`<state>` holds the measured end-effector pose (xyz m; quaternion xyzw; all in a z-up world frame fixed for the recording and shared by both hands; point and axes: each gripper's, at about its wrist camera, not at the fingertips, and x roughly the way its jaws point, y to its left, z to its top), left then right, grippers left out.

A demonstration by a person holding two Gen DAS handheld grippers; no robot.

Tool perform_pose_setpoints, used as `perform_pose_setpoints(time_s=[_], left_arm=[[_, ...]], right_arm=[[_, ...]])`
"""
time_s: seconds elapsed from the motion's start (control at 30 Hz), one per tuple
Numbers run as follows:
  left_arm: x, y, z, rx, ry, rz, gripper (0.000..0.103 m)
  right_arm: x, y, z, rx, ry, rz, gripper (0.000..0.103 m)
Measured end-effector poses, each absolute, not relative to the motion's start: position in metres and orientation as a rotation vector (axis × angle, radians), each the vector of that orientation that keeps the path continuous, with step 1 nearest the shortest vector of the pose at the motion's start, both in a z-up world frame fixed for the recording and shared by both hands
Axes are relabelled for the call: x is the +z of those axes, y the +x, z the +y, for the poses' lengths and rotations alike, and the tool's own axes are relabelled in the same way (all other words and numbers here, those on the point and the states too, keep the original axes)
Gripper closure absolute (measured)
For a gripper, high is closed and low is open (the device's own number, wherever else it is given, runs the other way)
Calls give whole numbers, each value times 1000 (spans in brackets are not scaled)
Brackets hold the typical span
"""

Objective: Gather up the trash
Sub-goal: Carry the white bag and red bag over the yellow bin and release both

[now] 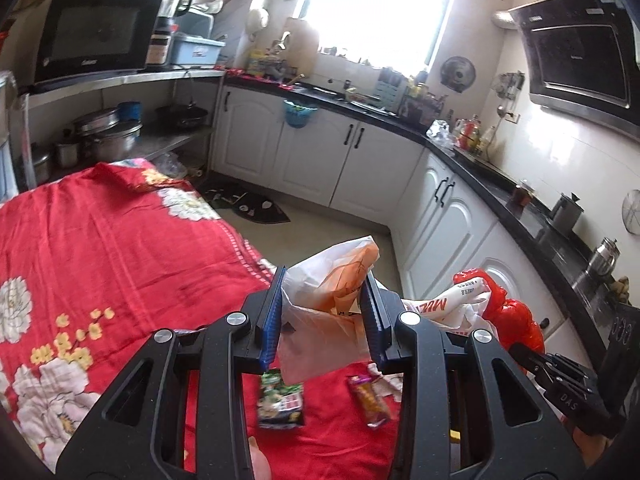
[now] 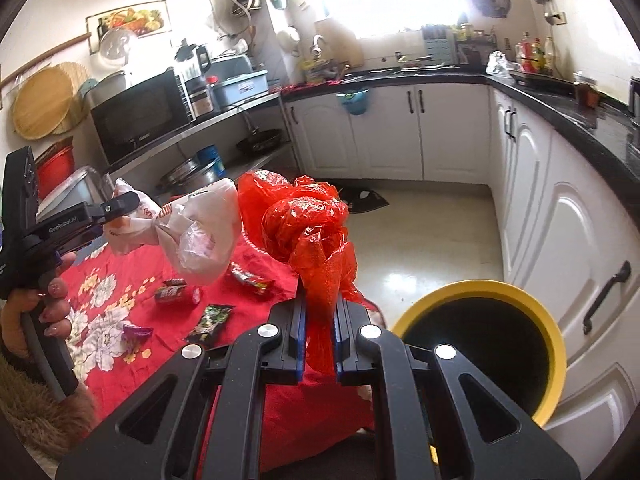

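Red flowered cloth (image 2: 120, 300) covered the table nearest the cameras, with several snack wrappers (image 2: 208, 322) still scattered on it. Over that cloth, the right gripper (image 2: 320, 344) was pressed tight on the tail of a crumpled red plastic bag (image 2: 308, 220), held up in the air. The left gripper (image 1: 324, 312) pinched a white and orange plastic bag (image 1: 340, 284), also lifted clear of the table. Just to the right, on the floor, stood a black bin with a yellow rim (image 2: 472, 292), its mouth open and near the red bag.

By the look of it, the step in hand was carrying both bags to the bin; the next move would call for bringing each one over the opening and spreading the fingers so it drops inside, then returning for the wrappers.

Farther off, white cabinets (image 2: 384, 128) ran under a black counter (image 2: 560, 108), a microwave (image 2: 140, 116) sat on a steel shelf, and a bright window lit the far wall.
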<state>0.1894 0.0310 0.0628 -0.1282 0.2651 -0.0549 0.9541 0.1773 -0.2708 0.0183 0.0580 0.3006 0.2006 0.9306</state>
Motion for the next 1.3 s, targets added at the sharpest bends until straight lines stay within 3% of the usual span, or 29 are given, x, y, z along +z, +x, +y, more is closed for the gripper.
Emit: perform_pose_setpoints(time_s=[1.3], left_arm=[[51,225,-116,-280,-77,557,75]], right_arm=[[11,149,-372,97,116,579,93]])
